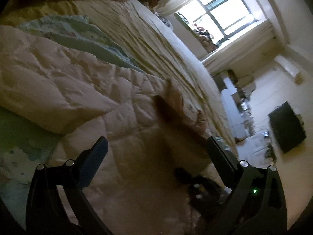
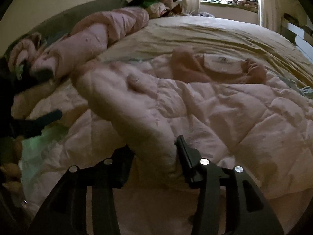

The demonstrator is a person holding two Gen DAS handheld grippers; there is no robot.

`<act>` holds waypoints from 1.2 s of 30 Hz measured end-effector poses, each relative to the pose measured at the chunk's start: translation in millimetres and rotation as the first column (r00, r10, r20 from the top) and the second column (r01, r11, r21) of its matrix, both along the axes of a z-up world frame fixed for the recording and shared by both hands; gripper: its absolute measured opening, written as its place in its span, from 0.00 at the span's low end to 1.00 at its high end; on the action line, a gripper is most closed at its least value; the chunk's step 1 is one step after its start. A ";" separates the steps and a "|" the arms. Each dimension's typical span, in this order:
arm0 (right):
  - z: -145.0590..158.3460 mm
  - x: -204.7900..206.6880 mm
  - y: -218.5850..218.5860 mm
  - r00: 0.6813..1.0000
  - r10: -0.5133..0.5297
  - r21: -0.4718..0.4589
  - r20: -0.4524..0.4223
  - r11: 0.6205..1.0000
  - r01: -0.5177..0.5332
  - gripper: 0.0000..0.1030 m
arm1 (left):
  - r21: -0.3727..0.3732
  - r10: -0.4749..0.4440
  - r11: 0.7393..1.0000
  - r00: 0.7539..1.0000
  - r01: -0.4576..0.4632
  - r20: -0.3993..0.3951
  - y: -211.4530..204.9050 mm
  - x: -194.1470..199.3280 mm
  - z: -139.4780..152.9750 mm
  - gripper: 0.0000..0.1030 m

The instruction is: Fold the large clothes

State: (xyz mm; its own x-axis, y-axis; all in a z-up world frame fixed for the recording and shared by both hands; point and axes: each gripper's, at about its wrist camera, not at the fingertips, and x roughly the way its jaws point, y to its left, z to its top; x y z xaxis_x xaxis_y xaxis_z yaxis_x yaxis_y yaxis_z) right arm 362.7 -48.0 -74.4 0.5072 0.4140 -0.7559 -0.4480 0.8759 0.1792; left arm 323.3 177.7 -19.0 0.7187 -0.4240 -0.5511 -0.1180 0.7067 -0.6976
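Two grippers over the bed (image 2: 225, 33). Left gripper (image 1: 156, 150) is wide open w/ nothing in it, hovering above the pink quilt (image 1: 58, 82). Right gripper (image 2: 154, 152) is partly open, a raised fold of quilt (image 2: 137, 107) sits btwn its jaws; can't tell if pads actually press it. Quilt's spread across the bed.

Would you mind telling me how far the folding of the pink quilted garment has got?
Done: one flap of the pink quilted garment already lies folded over. In hand: a fold sits between the right hand-held gripper fingers. The left hand-held gripper hovers open. Left: the spread-out remainder on the bed.
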 end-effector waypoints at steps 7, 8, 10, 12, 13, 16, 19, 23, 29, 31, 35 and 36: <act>5.8 -17.3 6.7 0.998 0.065 0.018 -0.028 0.998 -0.064 0.73 | -0.045 -0.083 0.996 0.996 0.082 -0.025 -21.4 11.0 -19.5 0.91; 8.8 -18.8 3.0 0.998 0.062 0.024 -0.029 0.998 -0.062 0.73 | -0.055 -0.099 0.994 0.995 0.097 -0.032 -25.9 13.1 -24.1 0.91; 15.7 -21.8 -10.5 0.999 0.036 0.067 -0.036 0.997 -0.033 0.73 | -0.048 -0.113 0.993 0.992 0.110 -0.058 -34.8 16.2 -32.1 0.91; 20.8 -23.2 -26.3 0.999 -0.009 0.090 -0.043 0.996 0.013 0.73 | -0.033 -0.127 0.992 0.989 0.125 -0.073 -41.6 18.7 -37.9 0.91; 24.2 -24.6 -37.3 0.998 -0.039 0.101 -0.043 0.994 0.043 0.73 | -0.025 -0.134 0.991 0.988 0.133 -0.079 -44.9 19.9 -40.2 0.91; 32.0 -29.5 -68.4 0.993 -0.112 0.117 -0.037 0.986 0.116 0.73 | 0.009 -0.144 0.989 0.986 0.145 -0.081 -50.2 22.7 -44.0 0.91; 37.0 -31.7 -98.1 0.984 -0.175 0.105 -0.019 0.979 0.176 0.73 | 0.051 -0.149 0.987 0.985 0.154 -0.086 -57.2 25.9 -49.8 0.87; 41.4 -35.6 -132.8 0.969 -0.248 0.077 0.014 0.966 0.246 0.73 | 0.128 -0.163 0.976 0.982 0.175 -0.095 -64.2 26.2 -51.6 0.44; 46.3 -37.9 -175.4 0.945 -0.325 0.045 0.030 0.945 0.323 0.73 | 0.238 -0.119 0.963 0.992 0.122 -0.026 -58.2 16.9 -30.2 0.15; 50.9 -36.0 -189.0 0.933 -0.355 0.051 0.047 0.934 0.353 0.73 | 0.295 -0.114 0.951 0.993 0.099 0.035 -57.5 9.7 -12.5 0.13; 56.3 -31.8 -206.2 0.900 -0.429 0.074 0.077 0.903 0.424 0.73 | 0.341 -0.129 0.935 0.989 0.096 0.075 -57.7 8.2 -2.6 0.13; 55.7 -29.9 -207.5 0.897 -0.436 0.077 0.076 0.899 0.431 0.73 | 0.344 -0.123 0.934 0.991 0.100 0.047 -55.4 10.1 -9.1 0.13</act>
